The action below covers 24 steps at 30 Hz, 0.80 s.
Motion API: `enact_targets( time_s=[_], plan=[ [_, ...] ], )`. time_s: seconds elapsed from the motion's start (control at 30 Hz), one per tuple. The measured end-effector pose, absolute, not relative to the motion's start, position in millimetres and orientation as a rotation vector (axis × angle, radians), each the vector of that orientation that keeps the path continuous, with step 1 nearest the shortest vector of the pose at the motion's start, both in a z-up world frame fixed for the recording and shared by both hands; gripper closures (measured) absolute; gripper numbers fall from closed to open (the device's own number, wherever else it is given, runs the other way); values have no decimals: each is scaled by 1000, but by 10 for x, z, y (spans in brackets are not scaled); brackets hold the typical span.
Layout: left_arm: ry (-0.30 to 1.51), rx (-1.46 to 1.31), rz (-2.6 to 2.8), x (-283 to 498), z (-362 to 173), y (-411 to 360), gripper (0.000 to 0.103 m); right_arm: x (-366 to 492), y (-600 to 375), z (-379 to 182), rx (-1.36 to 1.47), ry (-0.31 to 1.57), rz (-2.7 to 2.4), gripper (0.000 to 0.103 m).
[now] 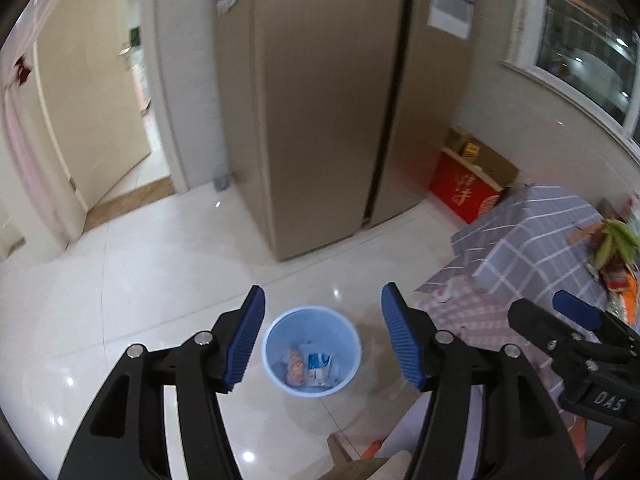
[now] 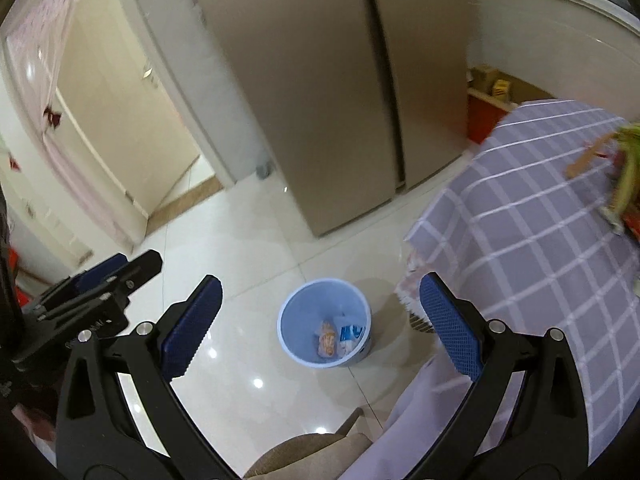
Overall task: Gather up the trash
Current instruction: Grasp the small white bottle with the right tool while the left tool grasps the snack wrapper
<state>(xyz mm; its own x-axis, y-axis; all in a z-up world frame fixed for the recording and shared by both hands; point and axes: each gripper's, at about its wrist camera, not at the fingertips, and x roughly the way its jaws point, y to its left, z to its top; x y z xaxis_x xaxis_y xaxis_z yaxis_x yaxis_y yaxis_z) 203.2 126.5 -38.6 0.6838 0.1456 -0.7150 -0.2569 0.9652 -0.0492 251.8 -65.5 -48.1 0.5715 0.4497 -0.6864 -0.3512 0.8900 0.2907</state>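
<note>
tall beige fridge (image 1: pixel 320 112) against the far wall, glossy white tile floor (image 1: pixel 160 264) below, and to the right a table under a grey checked cloth (image 2: pixel 532 240) with green bananas (image 1: pixel 614 240) at its far edge. down on the floor beside the cloth's hanging corner, a light blue bin (image 1: pixel 312 350) standing upright with an orange wrapper (image 1: pixel 295 368) and a blue-and-white packet (image 1: pixel 320 365) lying side by side at the bottom. high above it, left gripper (image 1: pixel 323 338) spread wide with nothing between the blue pads, right gripper (image 2: pixel 320 330) likewise wide apart and empty.
</note>
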Motion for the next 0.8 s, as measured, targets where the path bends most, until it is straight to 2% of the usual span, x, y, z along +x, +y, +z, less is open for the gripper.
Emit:
enact_targets(
  time_s=[0.33,0.8],
  plan=[
    [739,-96,18,2232,-214,437,42,2344,-1446,-224,194,732,286,6],
    [729,-13,-246,2435,-145,-695,39,2224,-2665,-216,285,708,-10,6]
  ],
)
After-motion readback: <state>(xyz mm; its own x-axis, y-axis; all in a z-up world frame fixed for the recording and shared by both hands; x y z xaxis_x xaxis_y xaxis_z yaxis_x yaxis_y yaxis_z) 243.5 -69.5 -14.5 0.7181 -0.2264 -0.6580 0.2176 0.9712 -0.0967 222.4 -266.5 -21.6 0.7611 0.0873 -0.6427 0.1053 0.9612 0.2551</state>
